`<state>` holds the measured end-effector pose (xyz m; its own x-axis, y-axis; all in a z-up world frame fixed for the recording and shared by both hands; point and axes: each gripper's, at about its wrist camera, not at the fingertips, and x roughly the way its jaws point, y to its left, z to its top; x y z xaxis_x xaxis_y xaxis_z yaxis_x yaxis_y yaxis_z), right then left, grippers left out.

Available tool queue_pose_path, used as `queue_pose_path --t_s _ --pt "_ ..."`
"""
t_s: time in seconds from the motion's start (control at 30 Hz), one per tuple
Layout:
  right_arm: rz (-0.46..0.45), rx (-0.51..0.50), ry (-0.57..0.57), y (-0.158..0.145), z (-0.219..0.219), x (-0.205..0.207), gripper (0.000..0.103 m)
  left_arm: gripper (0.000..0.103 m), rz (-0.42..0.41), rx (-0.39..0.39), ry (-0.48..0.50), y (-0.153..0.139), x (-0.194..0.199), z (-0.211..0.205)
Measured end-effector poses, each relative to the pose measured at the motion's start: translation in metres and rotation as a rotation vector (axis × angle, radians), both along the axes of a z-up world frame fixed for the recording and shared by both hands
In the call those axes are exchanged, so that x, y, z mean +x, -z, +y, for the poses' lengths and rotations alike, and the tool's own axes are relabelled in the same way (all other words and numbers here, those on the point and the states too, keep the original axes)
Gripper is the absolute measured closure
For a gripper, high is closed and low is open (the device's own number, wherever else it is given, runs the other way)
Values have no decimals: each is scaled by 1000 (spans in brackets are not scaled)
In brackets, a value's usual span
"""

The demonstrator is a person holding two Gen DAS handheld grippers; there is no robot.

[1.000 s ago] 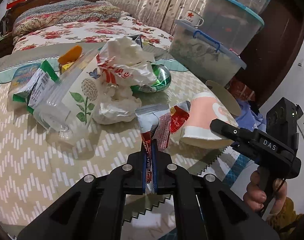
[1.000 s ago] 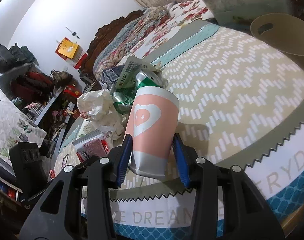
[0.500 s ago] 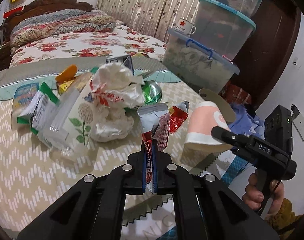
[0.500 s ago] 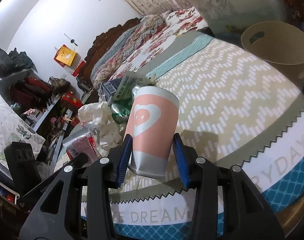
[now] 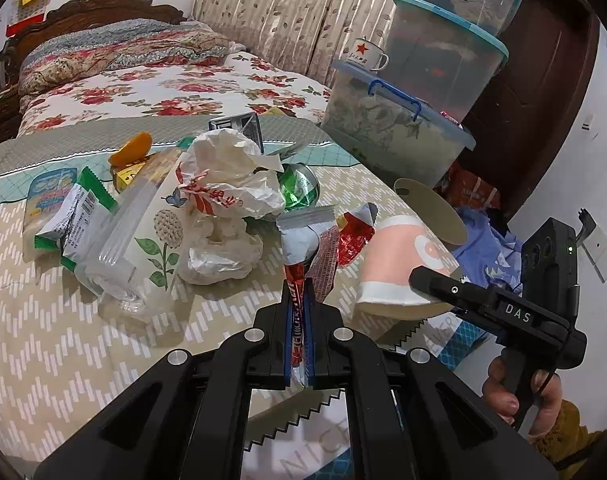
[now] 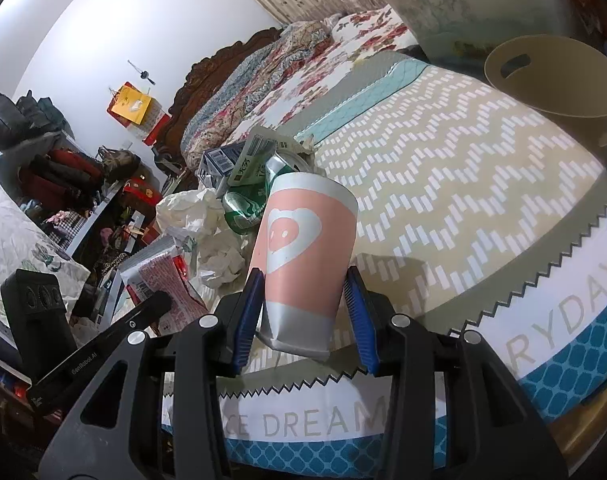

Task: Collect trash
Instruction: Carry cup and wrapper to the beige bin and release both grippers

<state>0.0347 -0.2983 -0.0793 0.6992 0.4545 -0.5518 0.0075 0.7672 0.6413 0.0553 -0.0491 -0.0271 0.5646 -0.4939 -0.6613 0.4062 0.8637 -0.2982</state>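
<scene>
My left gripper [image 5: 298,300] is shut on a red and silver snack wrapper [image 5: 309,240], which stands up out of the jaws above the bed cover. My right gripper [image 6: 301,298] is shut on a pink paper cup [image 6: 303,256] with a white heart face, pinched near its base and tilted. In the left wrist view that cup [image 5: 399,264] lies sideways in the right gripper [image 5: 435,284], with a hand below it. A heap of trash lies behind: crumpled white paper [image 5: 227,176], a green can [image 5: 299,188], a clear floral bag [image 5: 143,232] and green-edged packets [image 5: 71,212].
A tan waste bin [image 6: 551,84] stands off the bed's right corner, its rim also showing as the tan bin [image 5: 431,208] behind the cup. Stacked plastic storage boxes [image 5: 419,92] with a mug stand beyond. The zigzag bed cover [image 6: 443,184] ends in a sawtooth border near me.
The left view has drawn back and tilted slightly, so the trash heap sits lower and smaller. The right view has shifted a little, bringing the bin more into sight. Both grips are unchanged.
</scene>
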Motion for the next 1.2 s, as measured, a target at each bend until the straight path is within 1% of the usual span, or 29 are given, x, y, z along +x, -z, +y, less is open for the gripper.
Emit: queue_pose_path --t_s 0.27,0.47,0.63,0.77,0.9,0.97,1.07,1.2 --pt "-9 -14 3 -3 4 -1 59 99 -11 5 25 -5 2 -11" --pt "-5 -6 6 2 -4 -1 59 99 -12 10 35 -6 4 -19" --pt "2 -2 12 6 -13 0 59 99 3 16 60 -8 11 -32" --pt "-29 0 48 2 -30 -5 59 99 -1 16 102 -16 23 -52" --pt "-44 -1 92 2 -53 -9 59 99 11 28 164 -20 39 -87" --pt "-52 0 133 3 -72 -11 59 99 18 37 193 -21 49 -108" --pt "-65 6 198 3 -101 -14 59 99 28 41 247 -24 66 -146" --pt "-80 -2 322 1 -154 -12 59 99 49 32 323 -25 95 -208"
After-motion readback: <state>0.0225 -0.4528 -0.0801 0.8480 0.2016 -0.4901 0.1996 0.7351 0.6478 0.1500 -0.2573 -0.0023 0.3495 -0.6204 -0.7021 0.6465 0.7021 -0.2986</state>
